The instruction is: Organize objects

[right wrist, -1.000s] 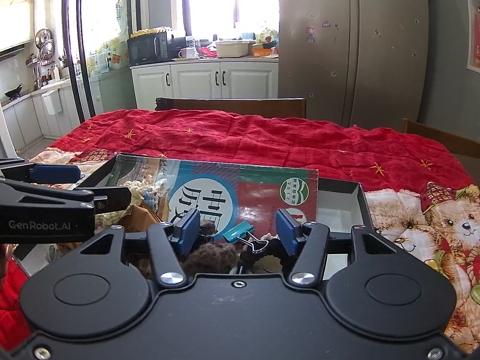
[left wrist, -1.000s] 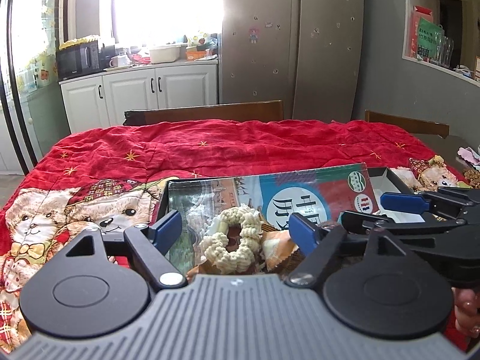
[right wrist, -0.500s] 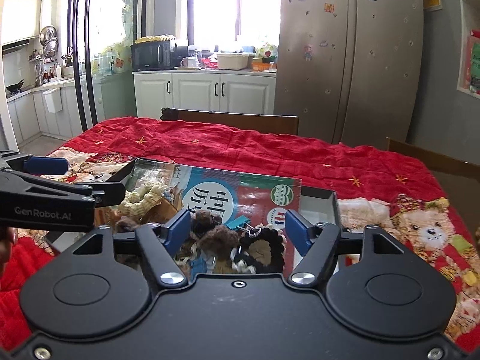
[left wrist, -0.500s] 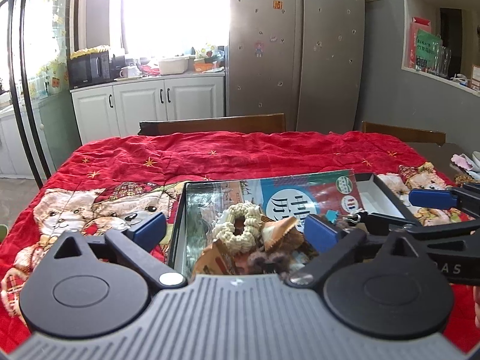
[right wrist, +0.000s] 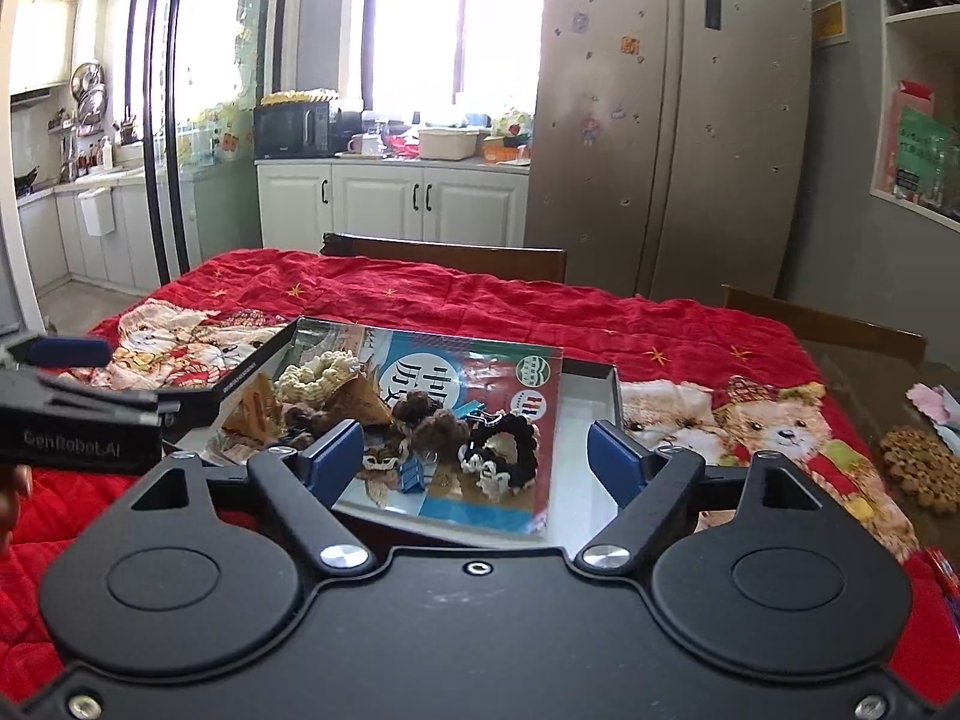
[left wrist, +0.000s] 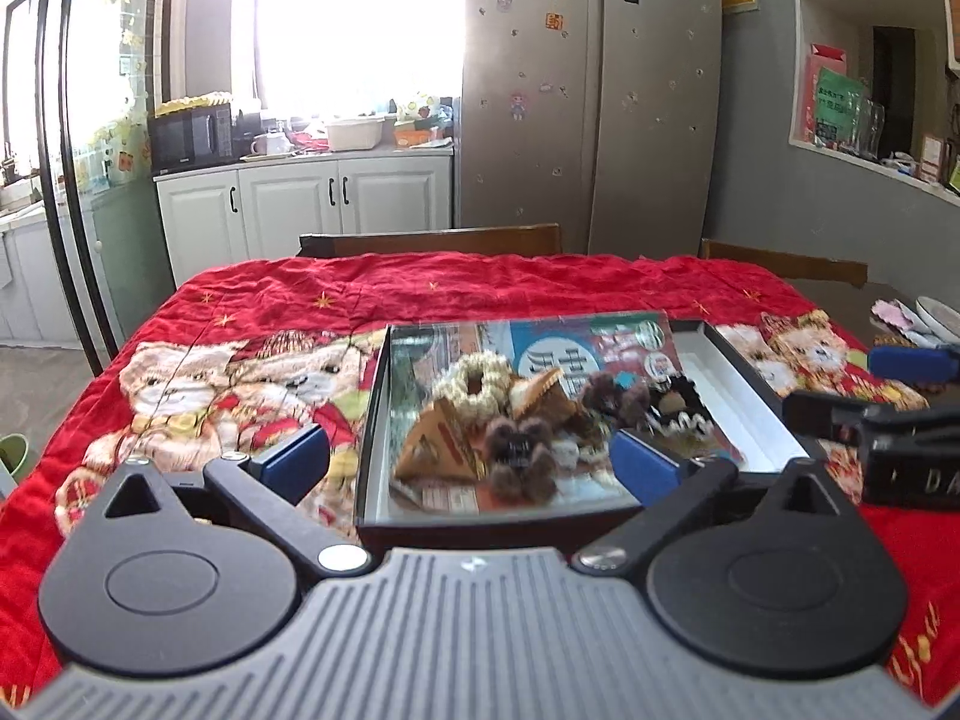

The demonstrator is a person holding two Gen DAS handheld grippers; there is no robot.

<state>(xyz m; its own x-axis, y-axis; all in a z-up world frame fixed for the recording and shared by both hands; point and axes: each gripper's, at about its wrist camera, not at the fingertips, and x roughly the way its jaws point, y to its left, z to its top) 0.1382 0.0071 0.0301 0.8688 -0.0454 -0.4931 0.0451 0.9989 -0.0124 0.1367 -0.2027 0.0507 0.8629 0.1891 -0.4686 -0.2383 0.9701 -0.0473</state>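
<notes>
Both sets of fingers stand apart and empty, the right pair having just been opening with nothing between them. On the left, my left gripper [left wrist: 468,459] hangs near the box's [left wrist: 369,420] near-left corner; my right gripper [right wrist: 477,453] hangs over its near right. Small things sit piled left of centre inside, just beyond both, its long axis running left to right.

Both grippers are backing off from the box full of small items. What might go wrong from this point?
1. The small items sit heaped on a glossy booklet lying loose in the box; a nudge may scatter them.
2. The brown knitted piece at the table's far right lies outside the box and may be overlooked.
3. The left gripper and right gripper, both open, hover close together and may collide.
</notes>
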